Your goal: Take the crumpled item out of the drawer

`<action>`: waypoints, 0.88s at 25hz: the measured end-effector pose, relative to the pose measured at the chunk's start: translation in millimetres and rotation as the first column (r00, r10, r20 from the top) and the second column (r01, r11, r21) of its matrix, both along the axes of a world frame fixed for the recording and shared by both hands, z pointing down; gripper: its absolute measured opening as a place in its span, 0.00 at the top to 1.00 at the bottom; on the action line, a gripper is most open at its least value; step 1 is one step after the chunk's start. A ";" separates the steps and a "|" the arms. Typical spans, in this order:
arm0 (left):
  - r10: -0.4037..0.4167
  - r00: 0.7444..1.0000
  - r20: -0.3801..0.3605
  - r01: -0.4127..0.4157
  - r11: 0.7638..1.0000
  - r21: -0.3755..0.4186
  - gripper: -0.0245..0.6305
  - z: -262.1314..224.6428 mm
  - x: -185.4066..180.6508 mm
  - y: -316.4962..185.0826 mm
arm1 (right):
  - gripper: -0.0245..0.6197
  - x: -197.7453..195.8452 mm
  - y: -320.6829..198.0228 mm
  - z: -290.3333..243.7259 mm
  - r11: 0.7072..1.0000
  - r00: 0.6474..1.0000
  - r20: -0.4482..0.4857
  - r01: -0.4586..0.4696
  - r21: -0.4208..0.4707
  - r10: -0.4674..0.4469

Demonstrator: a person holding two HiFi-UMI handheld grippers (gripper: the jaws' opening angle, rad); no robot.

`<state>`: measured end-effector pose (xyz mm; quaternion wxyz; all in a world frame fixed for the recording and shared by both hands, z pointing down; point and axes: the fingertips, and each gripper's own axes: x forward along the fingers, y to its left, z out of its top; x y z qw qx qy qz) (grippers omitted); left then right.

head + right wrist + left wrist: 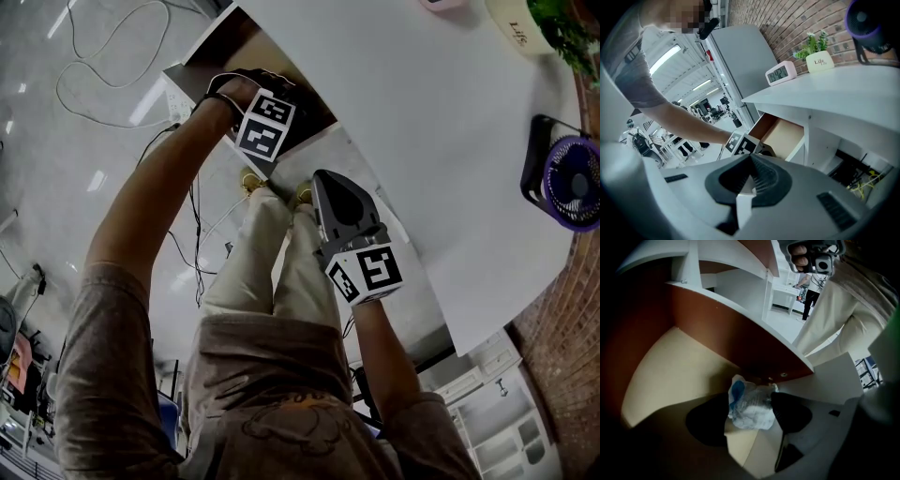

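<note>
one view, the left gripper view, shows the crumpled item [751, 405]

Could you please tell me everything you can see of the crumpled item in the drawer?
The wad is crumpled and white, thin wrapper or paper by its look, with a blue patch at its upper left. It lies on the pale floor of the drawer, near the foot of its brown wall, between the dark pads of the left tongs, which flank it closely without visibly squeezing it.
</note>
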<state>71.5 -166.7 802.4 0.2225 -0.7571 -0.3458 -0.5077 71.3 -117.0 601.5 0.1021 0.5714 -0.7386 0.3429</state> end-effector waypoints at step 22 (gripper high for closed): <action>-0.079 0.997 -0.022 0.080 0.996 0.034 0.82 -22.6 -2.6 2.8 | 0.97 1.2 13.3 -2.4 0.999 1.000 -0.001 0.031 -0.009 -0.031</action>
